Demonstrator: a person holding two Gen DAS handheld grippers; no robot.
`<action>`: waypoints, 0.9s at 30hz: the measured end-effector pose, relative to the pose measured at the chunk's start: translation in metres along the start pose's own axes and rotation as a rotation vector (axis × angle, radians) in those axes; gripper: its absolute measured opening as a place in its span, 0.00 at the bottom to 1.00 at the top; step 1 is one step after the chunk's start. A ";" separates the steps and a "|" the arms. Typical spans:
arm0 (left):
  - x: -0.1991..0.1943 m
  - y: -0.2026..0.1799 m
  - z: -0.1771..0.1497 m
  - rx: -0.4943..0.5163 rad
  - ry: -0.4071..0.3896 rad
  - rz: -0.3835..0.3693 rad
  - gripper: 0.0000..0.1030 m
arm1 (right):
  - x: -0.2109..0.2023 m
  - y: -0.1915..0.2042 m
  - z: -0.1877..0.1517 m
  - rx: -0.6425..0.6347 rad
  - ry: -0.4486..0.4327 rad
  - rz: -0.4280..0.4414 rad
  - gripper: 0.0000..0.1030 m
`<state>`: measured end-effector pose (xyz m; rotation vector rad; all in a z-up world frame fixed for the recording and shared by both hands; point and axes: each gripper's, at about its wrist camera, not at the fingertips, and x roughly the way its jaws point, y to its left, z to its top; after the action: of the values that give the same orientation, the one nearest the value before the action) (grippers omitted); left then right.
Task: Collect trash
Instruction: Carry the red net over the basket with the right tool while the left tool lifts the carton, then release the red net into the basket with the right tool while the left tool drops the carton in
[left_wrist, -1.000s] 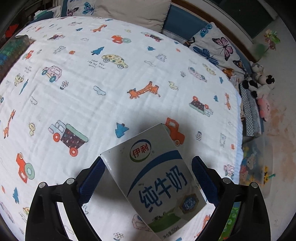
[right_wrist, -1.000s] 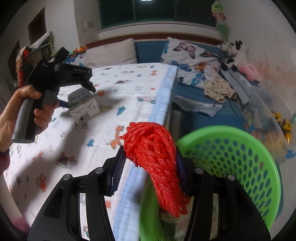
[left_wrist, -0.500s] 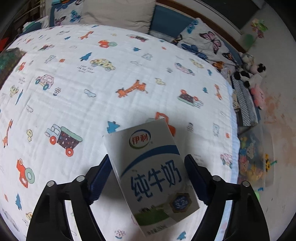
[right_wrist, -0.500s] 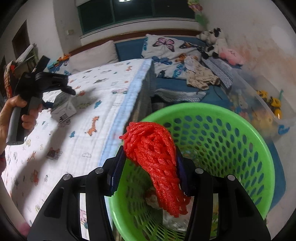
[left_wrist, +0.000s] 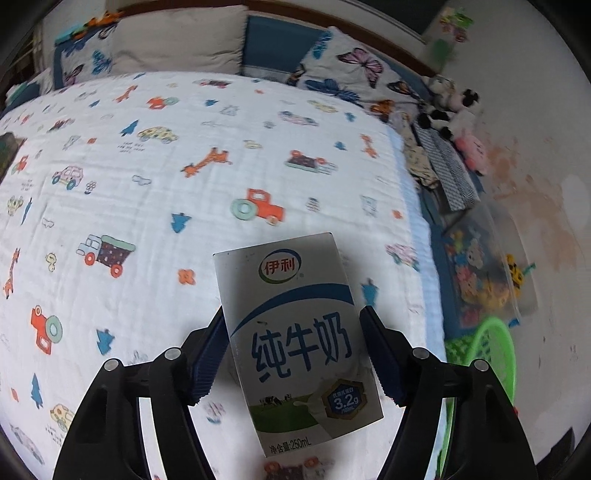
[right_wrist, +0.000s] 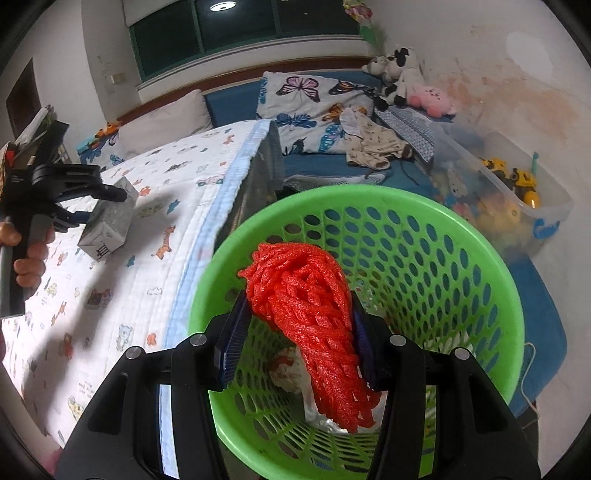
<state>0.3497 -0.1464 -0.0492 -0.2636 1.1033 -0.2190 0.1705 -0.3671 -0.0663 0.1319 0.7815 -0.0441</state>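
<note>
My left gripper (left_wrist: 293, 354) is shut on a white and blue milk carton (left_wrist: 295, 339) and holds it above the bed; it also shows in the right wrist view (right_wrist: 109, 225). My right gripper (right_wrist: 295, 343) is shut on a red foam net (right_wrist: 310, 325) and holds it over the open top of the green perforated basket (right_wrist: 424, 236). The basket's edge shows in the left wrist view (left_wrist: 495, 354) beside the bed. Some crumpled trash (right_wrist: 288, 373) lies at the basket's bottom.
The bed has a white blanket with cartoon prints (left_wrist: 184, 177) and butterfly pillows (left_wrist: 354, 74) at its head. Plush toys (right_wrist: 402, 74), folded clothes (right_wrist: 373, 144) and a clear toy bin (right_wrist: 509, 195) lie along the wall right of the basket.
My right gripper has carried the red net from the bed's edge to above the basket. My left gripper has moved the carton towards the bed's right edge, bringing the basket into its view.
</note>
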 end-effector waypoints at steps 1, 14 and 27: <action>-0.002 -0.003 -0.003 0.009 0.001 -0.013 0.66 | -0.001 -0.001 -0.002 0.003 0.001 -0.003 0.51; -0.029 -0.073 -0.035 0.181 0.001 -0.140 0.66 | -0.014 -0.022 -0.017 0.069 0.007 -0.046 0.53; -0.036 -0.142 -0.067 0.334 0.014 -0.226 0.66 | -0.029 -0.040 -0.023 0.129 -0.018 -0.060 0.67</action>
<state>0.2674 -0.2769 -0.0016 -0.0872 1.0312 -0.6009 0.1308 -0.4039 -0.0662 0.2300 0.7648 -0.1524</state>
